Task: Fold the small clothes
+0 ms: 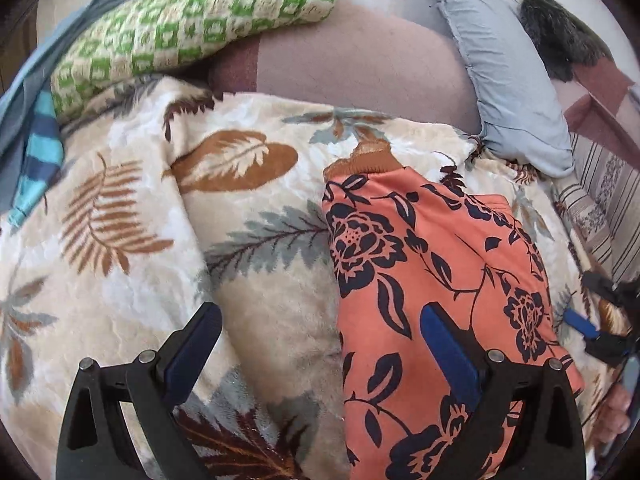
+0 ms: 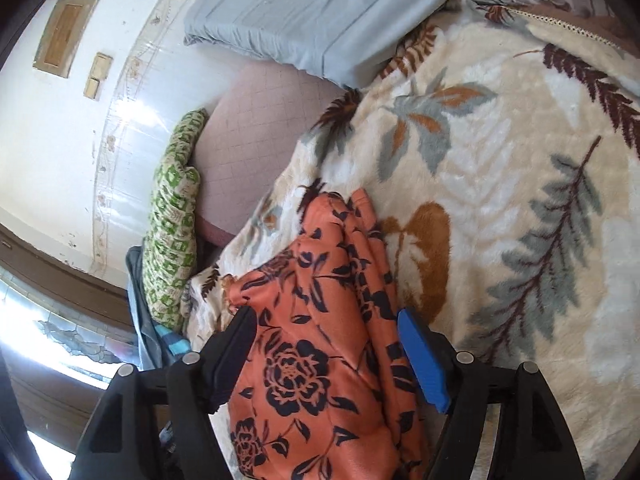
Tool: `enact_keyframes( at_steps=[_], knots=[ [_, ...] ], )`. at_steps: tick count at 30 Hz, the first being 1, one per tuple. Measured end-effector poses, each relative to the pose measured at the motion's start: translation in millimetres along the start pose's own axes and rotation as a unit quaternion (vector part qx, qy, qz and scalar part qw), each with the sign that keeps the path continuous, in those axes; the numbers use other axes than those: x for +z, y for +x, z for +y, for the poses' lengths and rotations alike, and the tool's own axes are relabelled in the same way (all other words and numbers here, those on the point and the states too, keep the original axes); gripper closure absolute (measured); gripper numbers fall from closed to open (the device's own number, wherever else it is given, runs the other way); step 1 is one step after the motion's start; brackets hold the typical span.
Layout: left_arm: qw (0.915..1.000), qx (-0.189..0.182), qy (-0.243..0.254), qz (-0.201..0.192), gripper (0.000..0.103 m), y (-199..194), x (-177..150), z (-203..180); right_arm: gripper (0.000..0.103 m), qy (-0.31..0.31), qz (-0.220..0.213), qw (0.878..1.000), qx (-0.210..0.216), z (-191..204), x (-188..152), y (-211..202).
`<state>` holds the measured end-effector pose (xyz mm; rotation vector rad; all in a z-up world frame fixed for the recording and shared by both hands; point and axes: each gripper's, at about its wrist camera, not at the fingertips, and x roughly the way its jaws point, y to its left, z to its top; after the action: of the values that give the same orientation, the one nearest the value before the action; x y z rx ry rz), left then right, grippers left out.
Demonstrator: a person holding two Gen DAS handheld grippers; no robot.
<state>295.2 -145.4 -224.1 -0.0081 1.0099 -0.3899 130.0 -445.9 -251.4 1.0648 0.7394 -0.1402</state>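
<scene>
One leaf-patterned blanket [image 1: 248, 216] covers the bed, with bare stretches left of the single orange floral garment [image 1: 436, 280], which lies folded on it near the blanket's right edge. Behind are one grey-blue pillow [image 1: 508, 80] and one green-checked cushion [image 1: 192, 28]. The left hand-held gripper [image 1: 320, 344] stands wide open, holding nothing, one finger above the garment. The right hand-held gripper [image 2: 326, 352] is also spread, the garment lying loosely between its fingers, ungripped. No writing shows.

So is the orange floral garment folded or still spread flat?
Folded: the orange floral garment lies doubled on the leaf-print blanket, layered edges stacked along one side.
</scene>
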Motion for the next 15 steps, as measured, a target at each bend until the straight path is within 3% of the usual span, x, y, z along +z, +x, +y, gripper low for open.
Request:
enact_keyframes(
  at_steps=[8,15],
  knots=[
    [0.9941,-0.085,-0.053,0.041,0.004,11,-1,15,0.026,0.009,0.069,0.997,-0.025,-19,-4,32],
    [0.9818,-0.142,-0.074,0.103,0.004,40,-7,14,0.026,0.012,0.091,0.996,-0.003,-23,-5,45]
  ],
)
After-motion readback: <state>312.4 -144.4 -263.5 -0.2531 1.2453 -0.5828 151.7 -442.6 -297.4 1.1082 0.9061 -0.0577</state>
